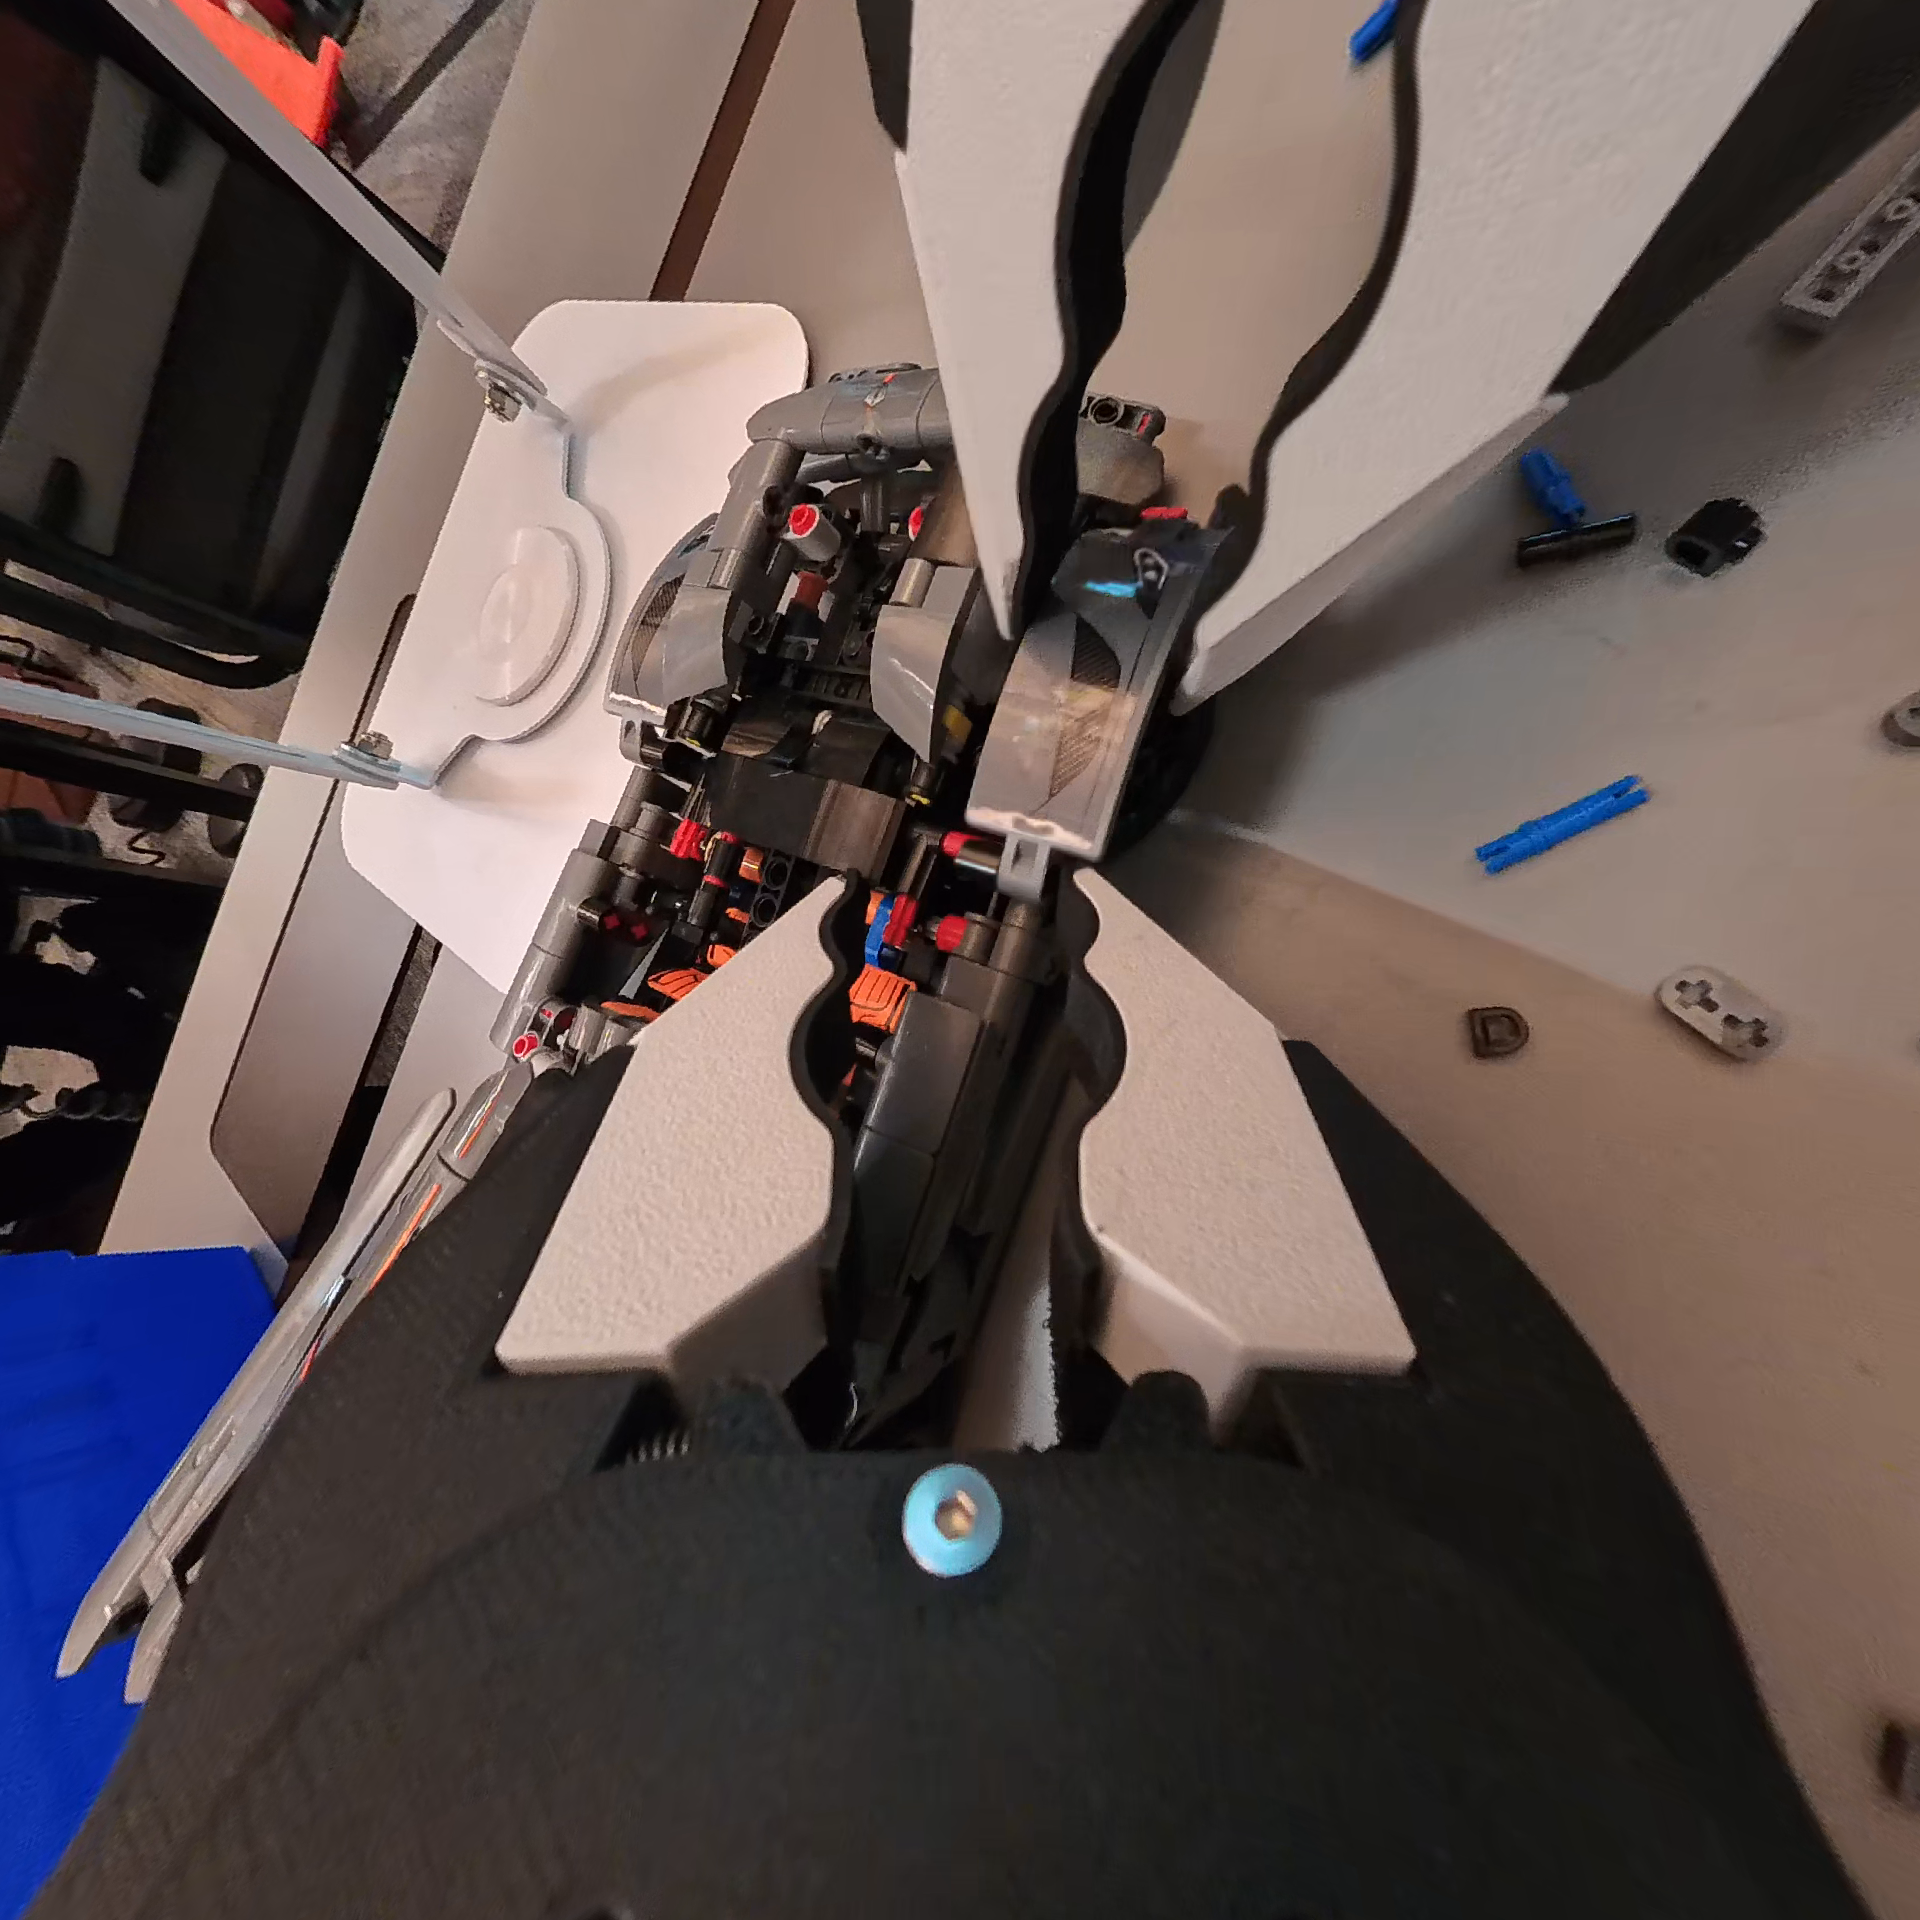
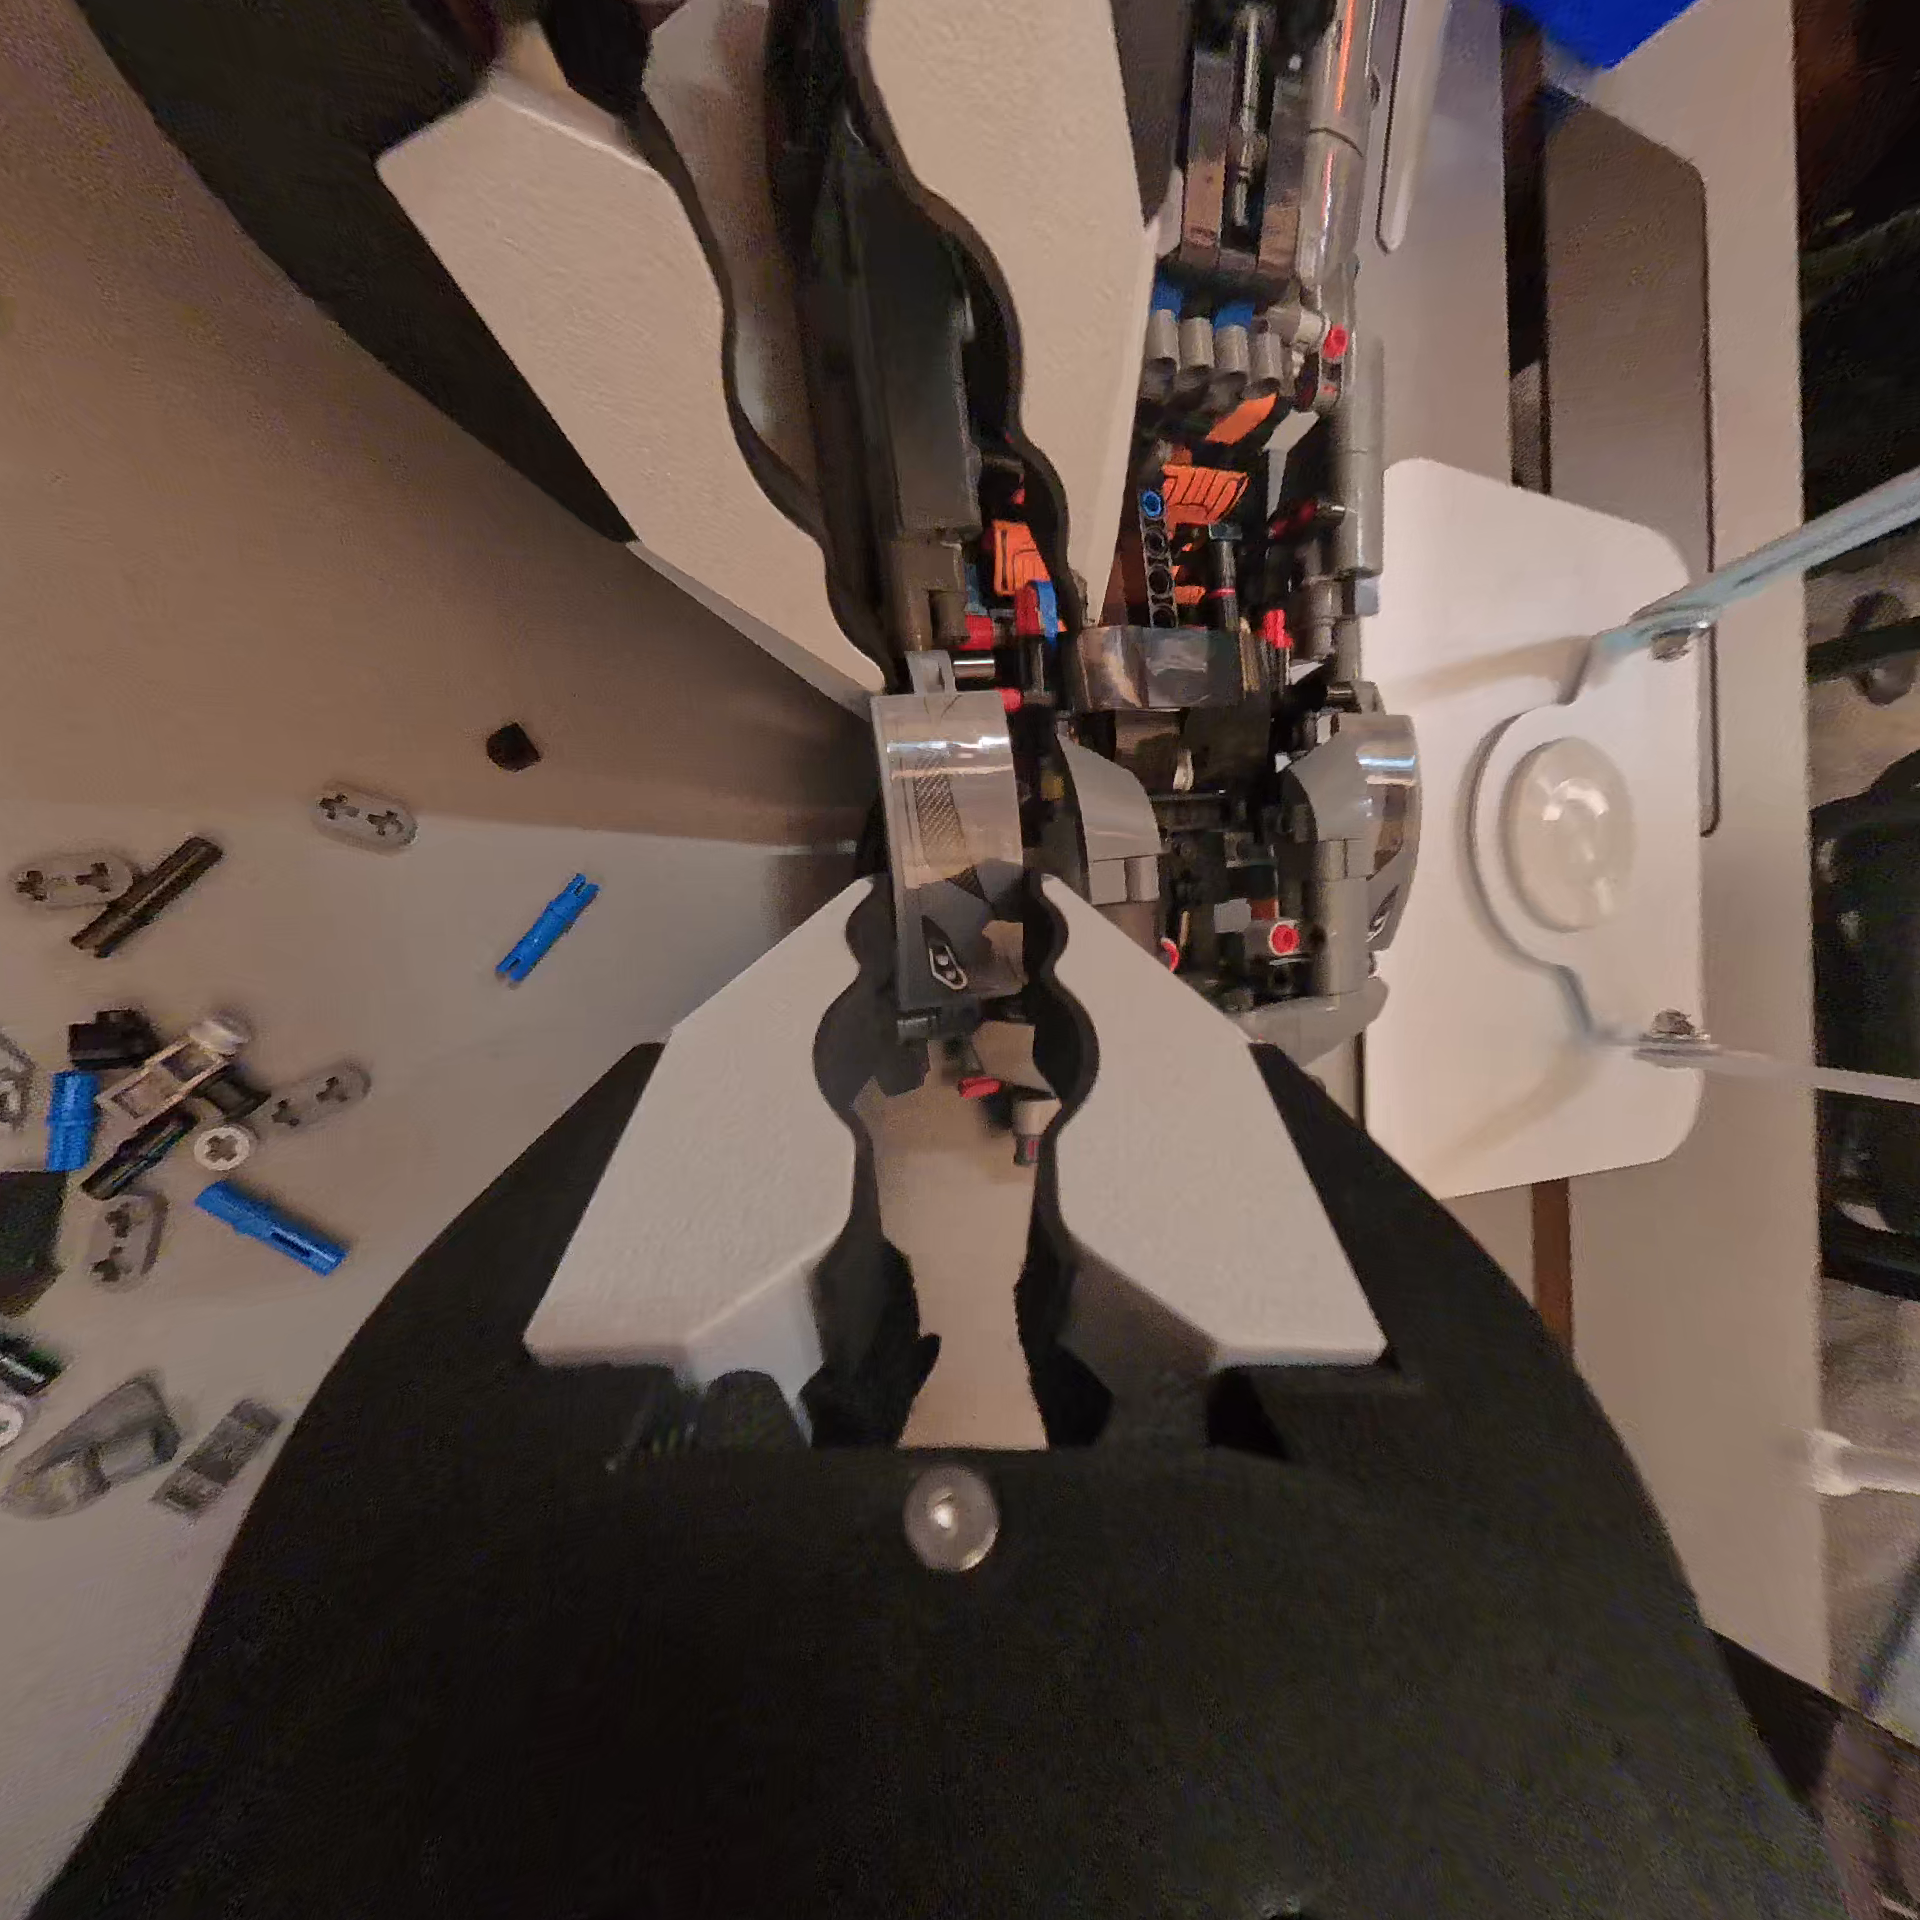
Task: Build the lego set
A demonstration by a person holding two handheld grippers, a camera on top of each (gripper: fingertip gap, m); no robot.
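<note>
Pale surface (image 2: 260, 644) holds loose bits. My left tool (image 1: 956, 914) grips the car (image 1: 790, 748) body; my right tool (image 2: 961, 914) pinches its gray fender (image 2: 951, 821). Light, breakable; I hold solid frame.

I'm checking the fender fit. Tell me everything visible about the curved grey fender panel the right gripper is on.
The fender panel is a glossy grey arch, plastic by its look, with a dark mesh-pattern decal and a printed headlight shape near one end. It sits on the car model's side nearest the loose pieces, arching over a black wheel. A light grey tab joins its far end to the frame. The right gripper grips its headlight end; the left gripper holds the model behind it.
</note>
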